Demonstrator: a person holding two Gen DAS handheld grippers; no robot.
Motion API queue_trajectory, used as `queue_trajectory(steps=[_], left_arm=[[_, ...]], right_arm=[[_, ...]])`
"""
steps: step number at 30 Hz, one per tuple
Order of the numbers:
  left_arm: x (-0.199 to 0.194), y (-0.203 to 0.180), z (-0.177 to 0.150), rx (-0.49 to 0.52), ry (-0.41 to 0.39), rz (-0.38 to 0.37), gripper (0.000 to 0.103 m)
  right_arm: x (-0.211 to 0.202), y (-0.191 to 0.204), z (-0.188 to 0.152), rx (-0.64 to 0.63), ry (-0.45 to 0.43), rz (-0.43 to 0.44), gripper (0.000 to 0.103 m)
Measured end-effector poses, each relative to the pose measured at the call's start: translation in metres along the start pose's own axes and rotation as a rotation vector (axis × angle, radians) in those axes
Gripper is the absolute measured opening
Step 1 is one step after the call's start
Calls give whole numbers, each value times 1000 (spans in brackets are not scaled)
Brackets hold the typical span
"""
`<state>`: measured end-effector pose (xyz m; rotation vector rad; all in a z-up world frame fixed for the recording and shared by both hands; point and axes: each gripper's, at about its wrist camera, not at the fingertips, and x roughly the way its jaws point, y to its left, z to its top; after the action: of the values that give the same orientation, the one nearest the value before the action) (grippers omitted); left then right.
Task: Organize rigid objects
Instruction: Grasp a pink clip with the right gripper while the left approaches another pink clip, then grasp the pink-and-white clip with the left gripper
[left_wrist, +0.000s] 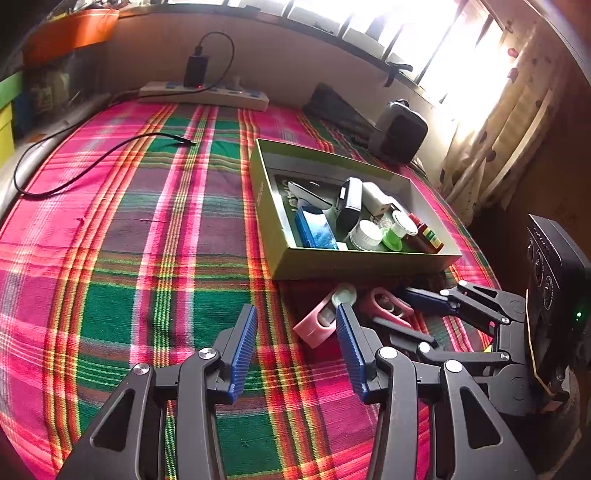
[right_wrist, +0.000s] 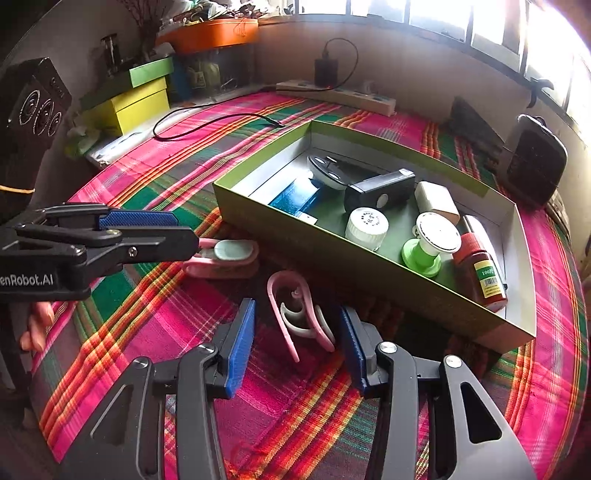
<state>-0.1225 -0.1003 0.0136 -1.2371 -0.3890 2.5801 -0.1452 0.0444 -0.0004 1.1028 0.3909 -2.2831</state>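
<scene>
On the plaid pink-and-green cloth (right_wrist: 177, 310), in front of the open olive-green cardboard box (right_wrist: 280, 240): two loose items not yet boxed.

Item 1. Pink looped plastic clip with white inner arcs (right_wrist: 295, 314). Lying flat between the blue-padded fingers of the right tongs (right_wrist: 295, 336), long axis running roughly along the fingers, loop end pointing away toward the box. Right tongs partly open, straddling the clip; pads near its sides, no contact visible, so not yet gripped. Nearer the right hand by far.

Item 2. Pink rectangular plastic case with a pale oval insert (right_wrist: 225, 258). Lying just beside the box's near wall, long axis parallel to that wall. Left tongs (left_wrist: 295, 350) open and empty, their right finger tip at the case's edge in the left wrist view; from the right wrist view the same tongs arriving side-on at the case's end. Touching or only close: cannot tell.

Box contents, already stowed: blue block, black oblong device, white-capped jar, green-and-white spool, red bottle with a green label.

Judgement: next move depends on closing the right tongs across the clip's narrow width, then lifting forward into the box.
</scene>
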Motion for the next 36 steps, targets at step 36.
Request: queue_trajectory(steps=[36], left_arm=[[33,-57,-3,160,67,52,47]], right_arm=[[-27,-49,-29,160,-27,-31,24]])
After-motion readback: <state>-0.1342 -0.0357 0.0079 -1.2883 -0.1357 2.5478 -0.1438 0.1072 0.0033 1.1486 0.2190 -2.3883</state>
